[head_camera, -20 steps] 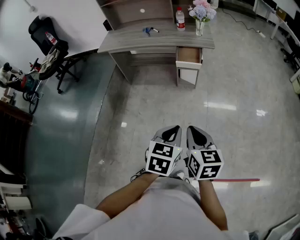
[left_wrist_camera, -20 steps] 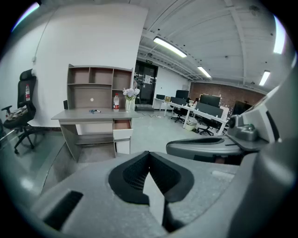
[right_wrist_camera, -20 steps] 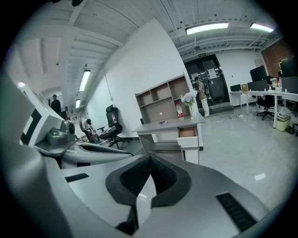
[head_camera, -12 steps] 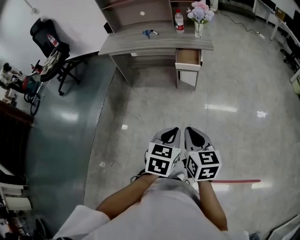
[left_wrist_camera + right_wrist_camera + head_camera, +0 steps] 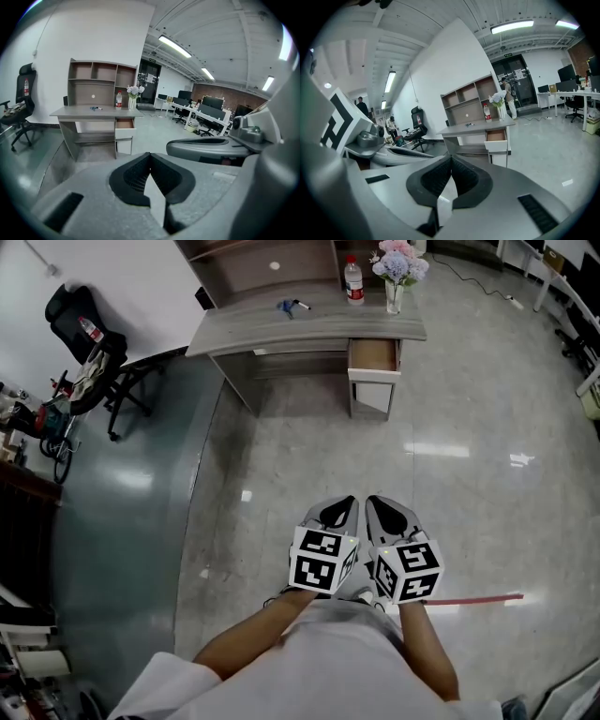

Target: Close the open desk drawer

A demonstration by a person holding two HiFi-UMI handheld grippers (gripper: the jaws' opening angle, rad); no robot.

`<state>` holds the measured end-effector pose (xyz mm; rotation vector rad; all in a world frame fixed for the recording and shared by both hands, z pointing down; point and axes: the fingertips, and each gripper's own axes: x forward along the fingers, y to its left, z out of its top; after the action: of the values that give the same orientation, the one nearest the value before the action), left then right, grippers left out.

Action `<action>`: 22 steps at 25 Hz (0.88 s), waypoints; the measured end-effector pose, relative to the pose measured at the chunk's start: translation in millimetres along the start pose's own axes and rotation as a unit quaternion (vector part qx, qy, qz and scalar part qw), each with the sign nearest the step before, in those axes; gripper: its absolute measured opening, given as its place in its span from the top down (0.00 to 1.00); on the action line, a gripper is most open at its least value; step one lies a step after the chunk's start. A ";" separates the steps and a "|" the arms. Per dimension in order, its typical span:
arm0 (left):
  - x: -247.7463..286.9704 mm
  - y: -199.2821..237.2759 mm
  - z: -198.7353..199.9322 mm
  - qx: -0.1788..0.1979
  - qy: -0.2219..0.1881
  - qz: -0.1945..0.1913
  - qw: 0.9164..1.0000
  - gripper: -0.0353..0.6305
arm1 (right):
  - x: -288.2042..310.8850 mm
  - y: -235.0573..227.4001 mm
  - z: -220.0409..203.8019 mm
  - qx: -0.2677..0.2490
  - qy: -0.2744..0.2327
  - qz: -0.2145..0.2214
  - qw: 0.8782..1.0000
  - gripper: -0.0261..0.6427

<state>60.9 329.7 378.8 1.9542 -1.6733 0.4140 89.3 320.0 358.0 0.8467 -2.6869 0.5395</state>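
Head view shows the drawer (image 5: 372,357) pulled out, white-fronted, brown inside; left claw (image 5: 347,504) and right claw (image 5: 378,504) both closed, empty.

An open-plan office: a shelved desk (image 5: 96,112), a swivel chair (image 5: 26,93), rows of workstations (image 5: 199,115) with monitors (image 5: 213,102), and ceiling strip lights (image 5: 174,46).

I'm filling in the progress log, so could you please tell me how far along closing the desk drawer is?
Done: nothing yet; the drawer stands pulled out at the right end of the desk. In hand: the left gripper and right gripper, both shut and empty, are side by side, well short of the desk. Remaining: approach, then push the drawer front in.
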 end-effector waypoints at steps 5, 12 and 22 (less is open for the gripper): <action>21.5 40.5 21.2 0.008 -0.001 -0.017 1.000 0.94 | 45.0 -0.7 17.9 -0.013 -0.006 -0.012 1.000 0.96; 49.5 102.2 57.1 0.016 -0.001 -0.045 0.999 0.94 | 109.1 -0.1 44.2 0.015 -0.006 -0.029 0.999 0.96; 73.4 161.1 88.2 0.032 -0.004 -0.090 0.995 0.94 | 173.7 6.6 68.8 0.041 -0.015 -0.068 0.997 0.96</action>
<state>-92.2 204.4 378.5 2.1357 -1.4891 0.3952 -62.0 210.2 357.6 1.0594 -2.6248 0.6123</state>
